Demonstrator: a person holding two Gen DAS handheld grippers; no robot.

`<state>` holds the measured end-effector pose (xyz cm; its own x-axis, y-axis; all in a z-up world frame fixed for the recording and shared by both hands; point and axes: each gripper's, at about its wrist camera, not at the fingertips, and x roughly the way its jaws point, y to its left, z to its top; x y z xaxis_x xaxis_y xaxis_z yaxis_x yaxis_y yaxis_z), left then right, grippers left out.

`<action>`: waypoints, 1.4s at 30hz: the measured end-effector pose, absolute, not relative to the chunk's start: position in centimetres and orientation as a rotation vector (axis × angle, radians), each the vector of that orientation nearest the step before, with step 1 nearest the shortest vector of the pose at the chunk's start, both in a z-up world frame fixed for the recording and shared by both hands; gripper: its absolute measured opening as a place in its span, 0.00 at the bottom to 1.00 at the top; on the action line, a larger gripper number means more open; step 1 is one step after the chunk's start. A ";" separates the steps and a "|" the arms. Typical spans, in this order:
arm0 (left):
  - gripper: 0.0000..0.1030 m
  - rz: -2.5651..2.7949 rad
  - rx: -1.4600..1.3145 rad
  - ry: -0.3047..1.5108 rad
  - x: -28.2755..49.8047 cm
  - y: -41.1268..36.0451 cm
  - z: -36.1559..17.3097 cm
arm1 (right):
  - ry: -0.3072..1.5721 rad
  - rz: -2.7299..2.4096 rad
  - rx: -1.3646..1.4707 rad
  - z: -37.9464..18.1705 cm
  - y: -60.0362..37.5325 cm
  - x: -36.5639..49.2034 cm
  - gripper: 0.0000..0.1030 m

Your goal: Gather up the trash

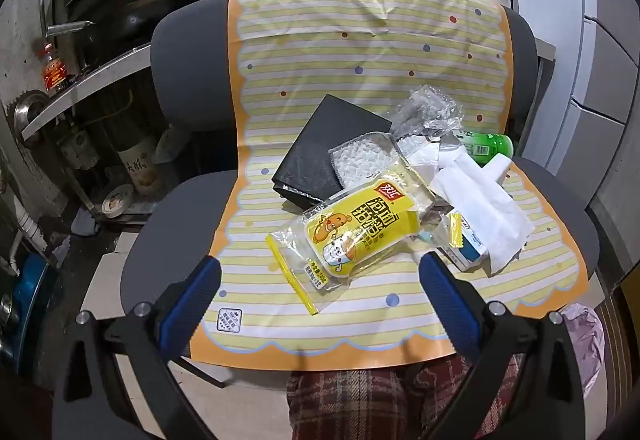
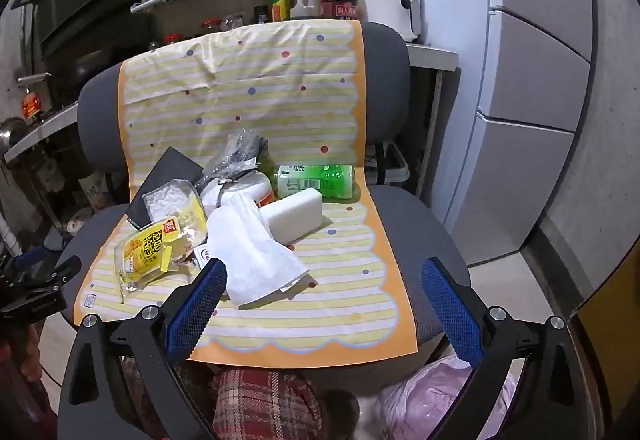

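Note:
Trash lies piled on a grey chair covered by a yellow striped mat (image 1: 360, 52) (image 2: 320, 280). A yellow snack wrapper (image 1: 352, 232) (image 2: 148, 248) lies in front. A white tissue (image 1: 488, 212) (image 2: 252, 256), a green bottle (image 1: 488, 146) (image 2: 320, 180), a white block (image 2: 296, 216), a black box (image 1: 320, 148) (image 2: 168, 172), a clear bag of white granules (image 1: 362, 160) (image 2: 172, 200) and crumpled clear plastic (image 1: 432, 108) (image 2: 240, 148) lie around it. My left gripper (image 1: 320, 280) is open just before the wrapper. My right gripper (image 2: 324, 280) is open just before the tissue.
A pink plastic bag (image 2: 432, 400) (image 1: 588, 336) sits low at the right below the chair's front edge. Plaid-clothed legs (image 1: 360, 400) are under the seat edge. Kitchen shelves with bottles (image 2: 304, 0) stand behind, a white fridge (image 2: 532, 80) at the right, a stove counter (image 1: 80, 88) at the left.

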<state>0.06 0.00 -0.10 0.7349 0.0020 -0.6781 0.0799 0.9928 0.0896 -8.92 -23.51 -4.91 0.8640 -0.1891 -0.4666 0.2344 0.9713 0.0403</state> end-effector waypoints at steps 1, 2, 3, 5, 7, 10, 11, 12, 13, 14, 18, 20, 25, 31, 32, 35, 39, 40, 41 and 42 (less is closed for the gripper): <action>0.94 -0.040 0.116 0.748 0.1 -0.1 -0.1 | 0.479 -0.223 0.097 -5.0 -23.5 -8.9 0.94; 0.94 -0.039 0.116 0.748 0.1 -0.1 -0.1 | 0.482 -0.221 0.095 -5.0 -23.5 -8.8 0.94; 0.94 -0.039 0.115 0.749 0.2 -0.1 -0.2 | 0.485 -0.220 0.094 -5.0 -23.4 -8.8 0.94; 0.94 -0.037 0.115 0.751 0.3 0.0 -0.3 | 0.487 -0.218 0.095 -5.1 -23.4 -8.7 0.94; 0.94 -0.036 0.113 0.753 0.5 0.1 -0.4 | 0.486 -0.220 0.094 -5.2 -23.3 -8.7 0.94; 0.94 -0.040 0.107 0.736 0.0 0.0 -0.1 | 0.489 -0.221 0.094 -5.3 -23.3 -8.6 0.94; 0.94 -0.040 0.107 0.736 0.0 0.1 -0.1 | 0.491 -0.222 0.094 -5.4 -23.3 -8.5 0.94; 0.94 -0.040 0.107 0.735 0.0 0.1 0.0 | 0.492 -0.222 0.095 -5.4 -23.3 -8.5 0.94; 0.94 -0.039 0.106 0.735 0.0 0.1 0.0 | 0.491 -0.221 0.094 -5.4 -23.4 -8.5 0.94; 0.94 -0.039 0.105 0.735 0.0 0.1 0.0 | 0.492 -0.220 0.094 -5.4 -23.3 -8.5 0.94; 0.94 -0.043 0.106 0.733 0.0 0.1 0.0 | 0.494 -0.221 0.094 -5.6 -23.3 -8.4 0.94; 0.94 -0.042 0.106 0.732 0.0 0.1 0.0 | 0.495 -0.221 0.093 -5.6 -23.3 -8.4 0.94; 0.94 -0.042 0.106 0.735 0.0 0.1 0.0 | 0.499 -0.222 0.093 -5.8 -23.2 -8.3 0.94; 0.94 -0.041 0.108 0.734 0.3 0.1 -0.5 | 0.499 -0.222 0.094 -5.7 -23.3 -8.4 0.94; 0.94 -0.040 0.108 0.733 0.3 0.0 -0.4 | 0.499 -0.223 0.094 -5.8 -23.3 -8.4 0.94; 0.94 -0.040 0.111 0.733 0.3 0.0 -0.4 | 0.501 -0.224 0.094 -5.8 -23.3 -8.3 0.94; 0.94 -0.041 0.111 0.734 0.3 0.1 -0.5 | 0.501 -0.224 0.095 -5.8 -23.3 -8.3 0.94; 0.94 -0.041 0.112 0.734 0.3 0.1 -0.5 | 0.502 -0.224 0.095 -5.8 -23.3 -8.3 0.94; 0.94 -0.039 0.113 0.733 0.3 0.0 -0.5 | 0.502 -0.223 0.095 -5.9 -23.3 -8.3 0.94; 0.94 -0.040 0.113 0.733 0.3 0.1 -0.5 | 0.503 -0.224 0.096 -5.9 -23.4 -8.2 0.94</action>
